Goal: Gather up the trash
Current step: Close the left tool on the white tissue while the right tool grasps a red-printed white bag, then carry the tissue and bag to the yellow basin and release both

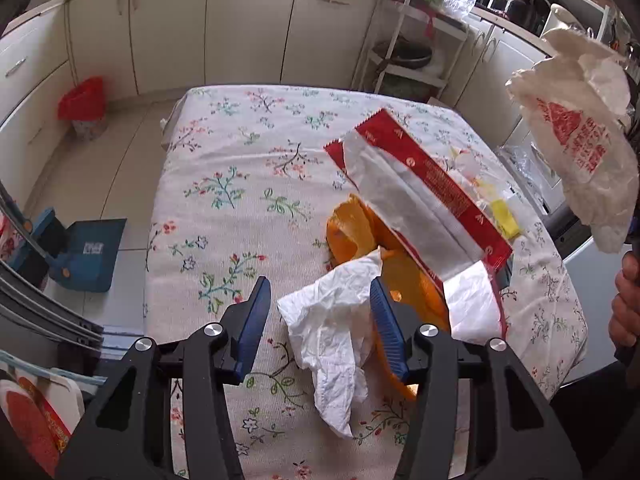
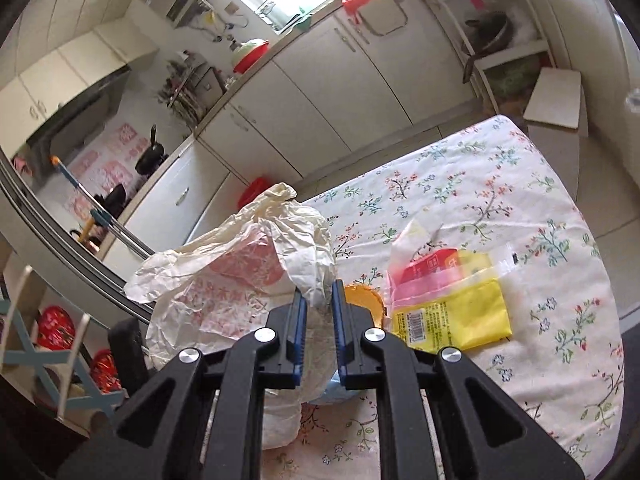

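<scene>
On the desk (image 1: 224,208), which has a flowery cloth over it, some trash lies in a heap. A crumpled white tissue (image 1: 332,328) lies near the front, and it sits between the two blue fingers of the left gripper (image 1: 320,312). Those jaws are spread wide and grasp nothing. Just behind the tissue is an orange bag (image 1: 352,232), and a long red and white wrapper (image 1: 420,200) lies on top of it. A yellow packet (image 1: 506,218) sits past the wrapper, near the desk's edge.

The right gripper (image 2: 319,304) is up in the air with its jaws clenched on a white plastic bag with red print (image 2: 224,280). In the left view this bag (image 1: 580,152) hangs high on the right side, above the desk.

On the floor by the cupboards stands a small bin with a red liner (image 1: 82,106)
</scene>
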The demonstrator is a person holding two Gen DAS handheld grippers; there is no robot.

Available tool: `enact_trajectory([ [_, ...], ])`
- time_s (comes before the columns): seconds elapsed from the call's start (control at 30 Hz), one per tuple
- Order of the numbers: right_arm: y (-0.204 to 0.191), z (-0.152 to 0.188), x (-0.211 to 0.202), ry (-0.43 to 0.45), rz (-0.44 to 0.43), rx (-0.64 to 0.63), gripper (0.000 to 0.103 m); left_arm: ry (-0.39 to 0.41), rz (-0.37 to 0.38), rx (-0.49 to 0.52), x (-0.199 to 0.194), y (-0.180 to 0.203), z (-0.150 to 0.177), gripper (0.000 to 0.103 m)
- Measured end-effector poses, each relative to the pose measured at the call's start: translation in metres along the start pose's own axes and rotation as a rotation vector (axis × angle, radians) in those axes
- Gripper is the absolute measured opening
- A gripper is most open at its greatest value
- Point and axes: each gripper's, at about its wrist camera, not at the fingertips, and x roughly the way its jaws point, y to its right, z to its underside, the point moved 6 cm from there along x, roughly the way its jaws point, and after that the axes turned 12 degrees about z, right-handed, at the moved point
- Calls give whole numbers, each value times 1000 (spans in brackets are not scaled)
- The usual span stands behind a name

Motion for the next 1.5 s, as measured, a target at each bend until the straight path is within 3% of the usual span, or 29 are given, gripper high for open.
enact_trajectory([
  [0.03, 2, 0, -1, -4, -5, 9, 13, -6, 2, -1, 1, 0, 1, 47],
  [0.1, 5, 2, -2, -13, -20, 23, 13, -17, 8, -2, 3, 2, 3, 25],
  [0.17, 7, 4, -4, -18, -29, 29, 13, -18, 13, 3, 1, 5, 4, 15],
  [0.33, 8, 6, -10, -10, -22, 13, 13, 1, 4, 25, -5, 13, 4, 12],
  [0.43, 10, 7, -13, -4, -12, 11, 13, 25, 7, 23, -10, 15, 0, 2],
  [0.57, 16, 8, -13, -5, -6, 20, 13, 38, 36, 51, -17, 26, -11, 2],
  [0.63, 18, 8, -14, -5, -2, 26, 13, 5, 8, 79, -12, 31, -12, 6],
  [0.8, 19, 8, -14, -12, 0, 26, 13, 46, 15, 32, -7, 25, -26, 38],
  [0.87, 19, 8, -14, -12, 1, 25, 13, 62, 32, 0, -5, 23, -33, 42],
  [0.97, 22, 5, -14, -14, 1, 29, 13, 27, 45, -22, 3, 23, -38, 44],
  [1.07, 25, 3, -13, -14, 0, 36, 13, -65, 3, -7, 11, 20, -27, 57],
  [1.17, 26, 1, -12, -26, -15, 47, 13, -131, -42, 11, 16, 10, -9, 57],
  [1.2, 25, 2, -12, -34, -28, 50, 13, -133, -43, 7, 16, 6, -5, 48],
  [1.27, 23, 3, -12, -42, -39, 46, 13, -124, -20, -13, 12, 0, -1, 12],
  [1.37, 15, 7, -14, -44, -46, 26, 13, -75, 5, -20, -5, 1, -2, 2],
  [1.5, 15, 13, -18, -35, -27, 15, 13, 15, 40, -19, -38, 15, -4, 2],
])
